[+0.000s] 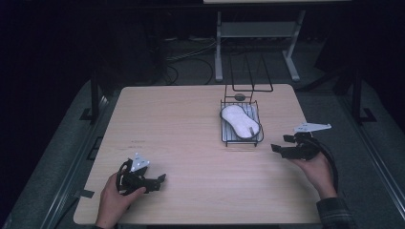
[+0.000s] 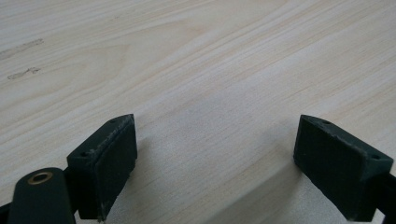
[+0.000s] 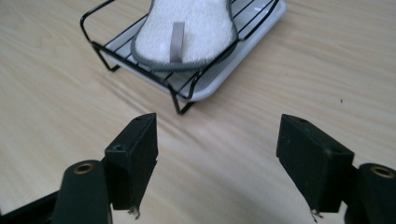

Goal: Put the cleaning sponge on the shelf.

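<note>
Light wood table w/ wire rack on white tray, sponge in it.

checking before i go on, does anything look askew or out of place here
Nothing is spilled or broken. The one slight oddity: the white sponge lies diagonally in the wire rack, and its near end rides up over the rack's rim instead of sitting flat. The rack stands upright on the table.

Past the far edge of your table stands a white desk frame, with cables on the floor. Faint marks dot the tabletop towards its left edge.
</note>
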